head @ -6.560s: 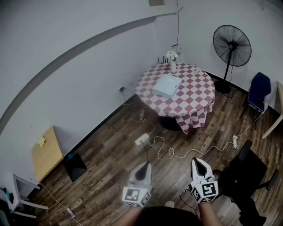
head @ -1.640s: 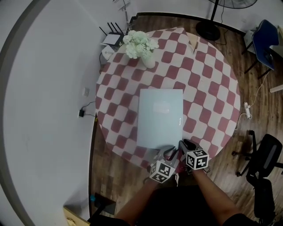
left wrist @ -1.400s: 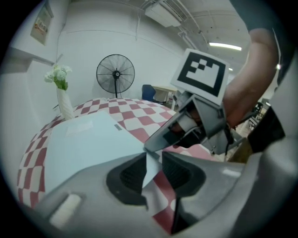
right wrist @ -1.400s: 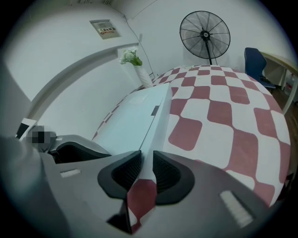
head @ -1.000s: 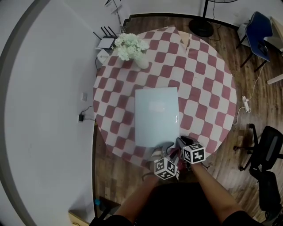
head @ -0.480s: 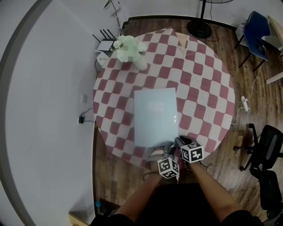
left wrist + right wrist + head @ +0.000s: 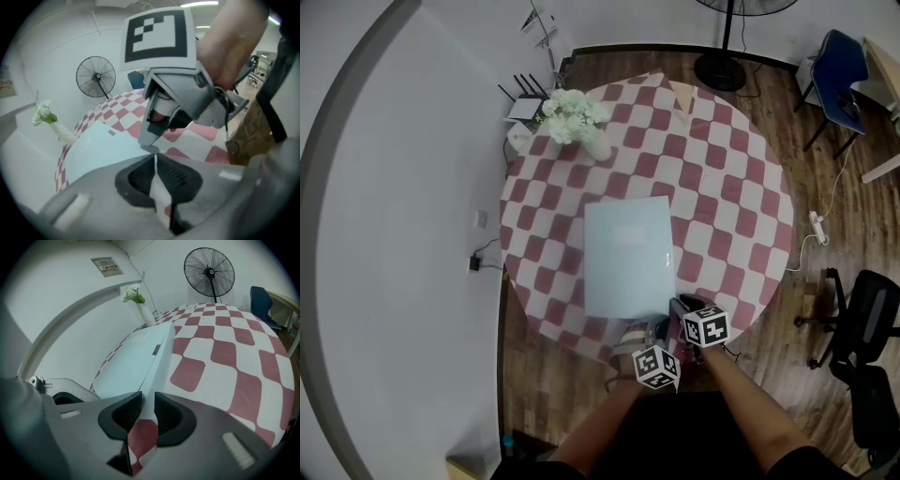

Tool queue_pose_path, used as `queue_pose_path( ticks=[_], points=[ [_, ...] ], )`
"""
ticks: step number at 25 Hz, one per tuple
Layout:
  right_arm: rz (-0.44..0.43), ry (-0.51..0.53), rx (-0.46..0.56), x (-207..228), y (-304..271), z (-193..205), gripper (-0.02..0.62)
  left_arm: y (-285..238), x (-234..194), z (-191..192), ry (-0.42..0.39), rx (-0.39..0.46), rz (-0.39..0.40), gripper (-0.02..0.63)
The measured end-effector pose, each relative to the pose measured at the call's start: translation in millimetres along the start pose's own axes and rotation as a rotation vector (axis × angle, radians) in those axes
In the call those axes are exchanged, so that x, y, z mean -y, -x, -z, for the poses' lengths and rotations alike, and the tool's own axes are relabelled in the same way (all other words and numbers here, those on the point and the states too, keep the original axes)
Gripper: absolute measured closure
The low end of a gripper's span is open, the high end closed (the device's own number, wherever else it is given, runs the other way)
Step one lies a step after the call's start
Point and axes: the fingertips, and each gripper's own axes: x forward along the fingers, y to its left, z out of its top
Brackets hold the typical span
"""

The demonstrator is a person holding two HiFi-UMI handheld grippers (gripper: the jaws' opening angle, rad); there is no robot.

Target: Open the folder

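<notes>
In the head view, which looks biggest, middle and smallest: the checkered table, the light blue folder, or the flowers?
1. checkered table, biggest
2. folder, lying on it
3. flowers, clearly smallest

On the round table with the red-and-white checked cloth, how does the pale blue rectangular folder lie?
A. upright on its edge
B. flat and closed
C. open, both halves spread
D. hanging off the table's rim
B: the pale blue rectangular folder lies flat with its cover shut on the checked cloth.
</notes>
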Motion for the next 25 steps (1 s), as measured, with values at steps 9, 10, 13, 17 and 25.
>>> queue_pose_path(
  ticks=[9,10,13,17,25],
  points=[
    [-0.009,0.020,-0.014,-7.1,1.4,-1.4,0.557,36.4,-17.4,-19.8,0.023,0.084,-0.033,0.606],
    [-0.007,0.020,-0.018,-7.2,1.5,-1.3,0.557,40.7,-20.0,-21.5,0.026,0.090,-0.041,0.606],
    [-0.003,0.028,-0.030,-8.7,1.1,-1.5,0.557,55.3,-31.1,-26.5,0.039,0.112,-0.074,0.604],
    [0.014,0.037,-0.039,-9.0,1.8,-1.6,0.557,79.4,-48.3,-35.5,0.121,0.174,-0.102,0.604],
    [0.031,0.081,-0.057,-14.4,2.5,-1.5,0.560,153.5,-95.1,-22.8,0.243,0.277,-0.259,0.604]
  ],
)
